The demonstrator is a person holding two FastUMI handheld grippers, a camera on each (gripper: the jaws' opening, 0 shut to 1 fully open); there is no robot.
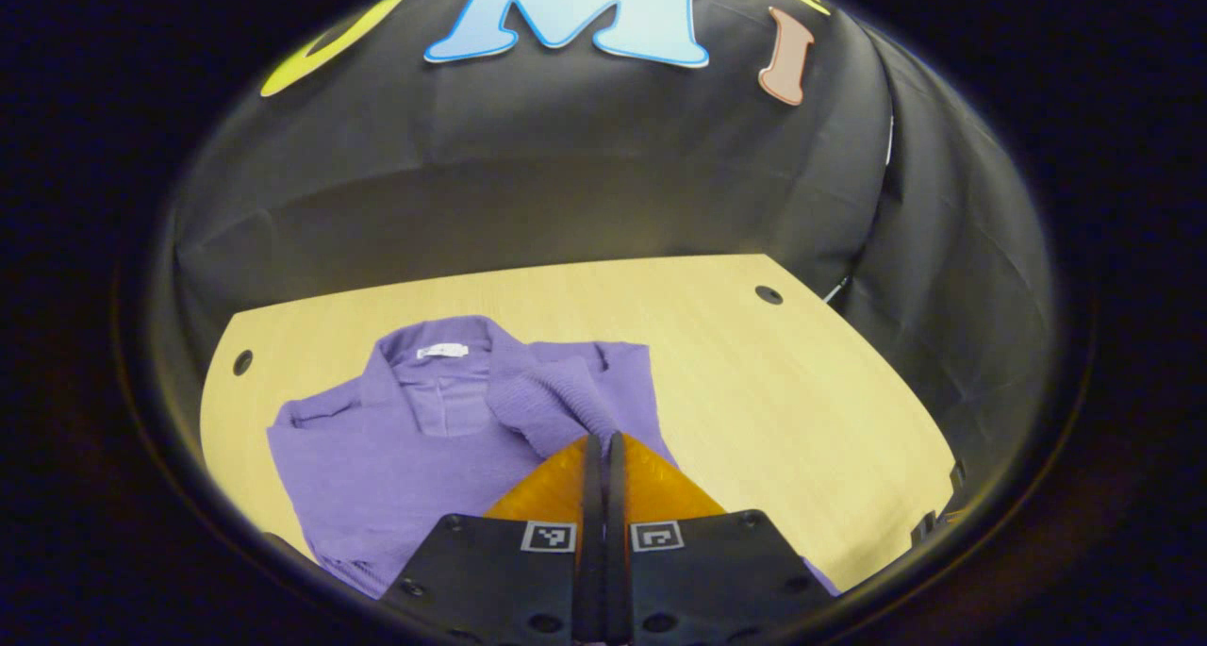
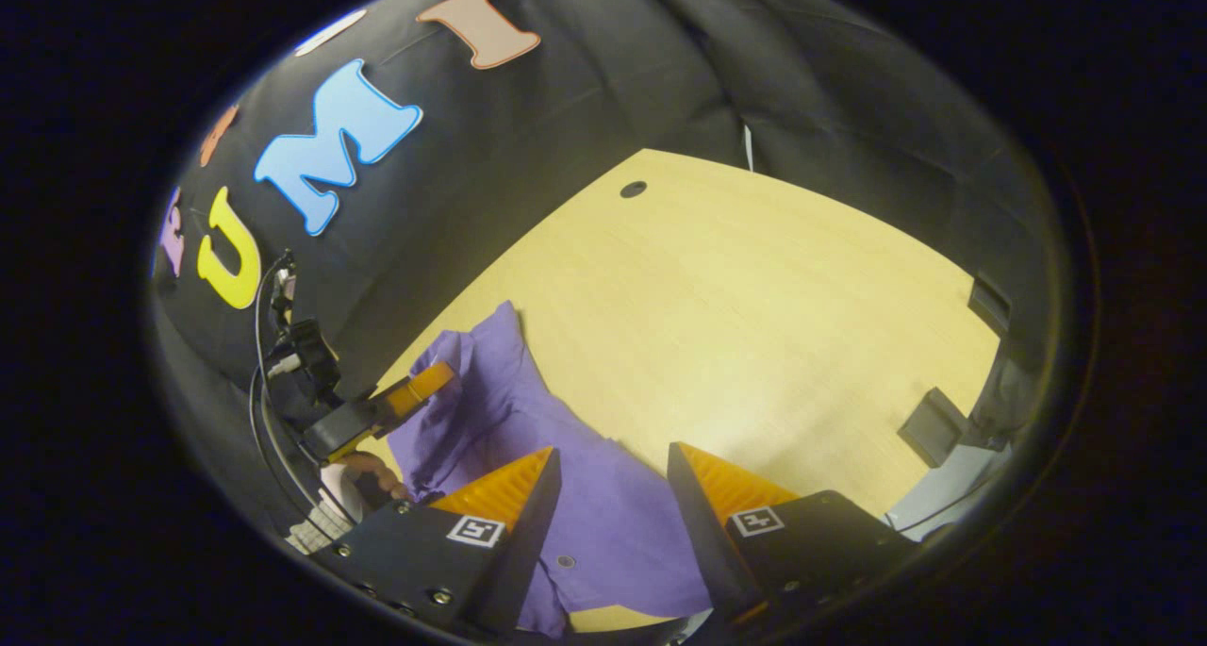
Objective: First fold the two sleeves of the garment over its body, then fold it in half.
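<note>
A purple knit garment [image 1: 377,467] lies collar-up on the wooden table [image 1: 754,372], a white label at its neck. One ribbed sleeve [image 1: 552,401] runs across the chest to my left gripper [image 1: 603,438], which is shut on the cuff. In the right gripper view that left gripper [image 2: 429,382] holds the sleeve [image 2: 462,382] raised above the cloth, with a hand [image 2: 363,476] behind it. My right gripper [image 2: 613,462] stands open just above the garment's body [image 2: 603,533], its orange fingers [image 2: 514,486] apart with nothing between them.
Bare wood spreads to the right of the garment [image 2: 735,297]. Round cable holes sit near the far corners [image 1: 768,294] [image 1: 242,362]. A dark block [image 2: 929,424] stands at the table's right edge. Black cloth walls close in the booth on all sides.
</note>
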